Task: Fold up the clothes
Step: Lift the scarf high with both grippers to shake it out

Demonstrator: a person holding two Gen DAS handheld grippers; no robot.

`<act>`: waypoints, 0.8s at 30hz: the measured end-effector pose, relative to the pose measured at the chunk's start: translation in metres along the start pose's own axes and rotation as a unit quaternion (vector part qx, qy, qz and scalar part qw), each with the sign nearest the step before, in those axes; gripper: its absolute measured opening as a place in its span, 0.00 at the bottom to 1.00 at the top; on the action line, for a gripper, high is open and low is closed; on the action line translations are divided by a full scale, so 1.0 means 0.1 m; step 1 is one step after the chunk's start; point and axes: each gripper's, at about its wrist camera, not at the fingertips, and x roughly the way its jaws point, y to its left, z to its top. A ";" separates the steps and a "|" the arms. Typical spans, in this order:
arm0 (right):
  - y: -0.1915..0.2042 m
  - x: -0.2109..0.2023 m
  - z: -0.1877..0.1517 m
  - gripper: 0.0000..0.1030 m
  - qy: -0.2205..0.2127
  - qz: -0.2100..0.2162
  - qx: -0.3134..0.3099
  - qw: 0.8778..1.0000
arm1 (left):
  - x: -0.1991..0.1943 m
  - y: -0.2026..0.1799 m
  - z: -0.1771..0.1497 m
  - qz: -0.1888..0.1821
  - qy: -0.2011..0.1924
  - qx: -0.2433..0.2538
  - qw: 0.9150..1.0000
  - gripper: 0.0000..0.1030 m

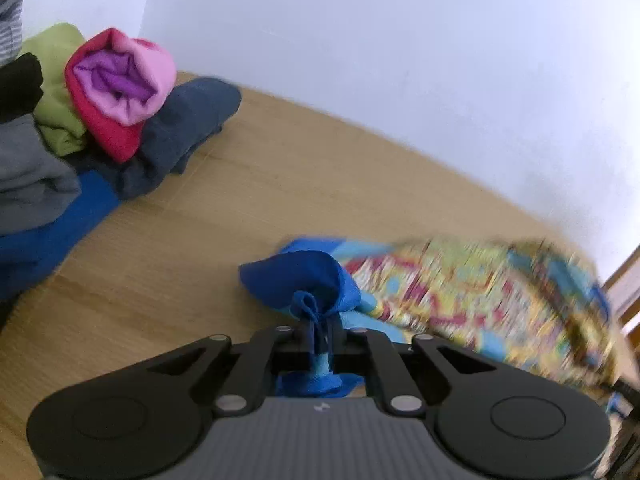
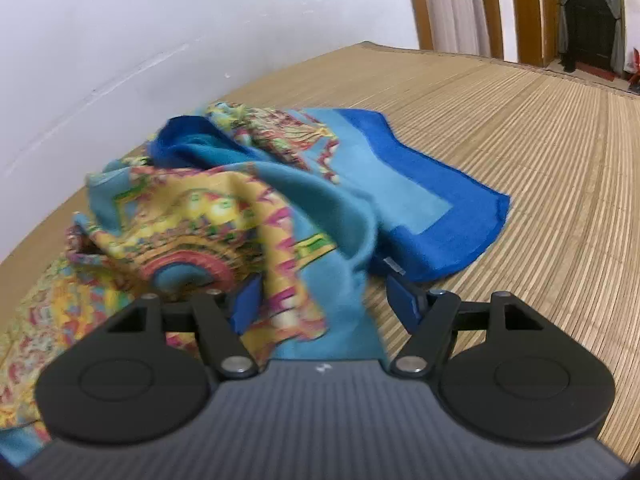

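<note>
A patterned scarf-like cloth with a yellow, pink and green print and a blue border lies crumpled on the bamboo mat. My left gripper is shut on a bunched blue corner of it, and the fabric pokes out above and below the fingers. In the right wrist view the same cloth is heaped up, its blue-bordered end spread flat to the right. My right gripper stands wide, a light-blue fold draping loosely between its fingers; neither pad presses it.
A pile of clothes sits at the left against the white wall: a pink and red roll, a green piece, a dark blue one, grey fabric and blue fabric. The mat stretches toward a curtained doorway.
</note>
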 end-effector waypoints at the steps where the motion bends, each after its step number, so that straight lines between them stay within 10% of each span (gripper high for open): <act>1: -0.01 0.04 -0.01 0.71 0.012 0.007 -0.002 1.000 | 0.02 0.01 -0.04 0.010 0.013 0.004 1.000 0.16; 6: 0.14 0.01 -0.12 0.71 0.022 0.049 -0.062 0.997 | 0.13 0.01 -0.27 0.029 0.050 0.029 0.998 0.54; 15: 0.42 0.01 -0.27 0.83 0.031 0.057 -0.172 0.983 | 0.38 -0.04 -0.42 0.110 0.058 0.106 0.987 0.66; 17: 0.47 0.04 -0.28 0.83 0.028 0.046 -0.175 0.983 | 0.45 -0.06 -0.39 0.094 0.051 0.105 0.989 0.62; 21: 0.56 0.13 -0.26 0.82 0.017 0.039 -0.179 0.983 | 0.51 -0.17 -0.31 0.044 0.045 0.079 0.995 0.05; 23: 0.58 0.17 -0.21 0.45 0.010 0.049 -0.178 0.983 | 0.43 -0.15 -0.28 0.030 0.043 0.051 0.997 0.04; 24: 0.58 0.19 -0.17 0.05 0.015 0.053 -0.173 0.983 | 0.38 -0.14 -0.27 0.026 0.041 0.037 0.998 0.04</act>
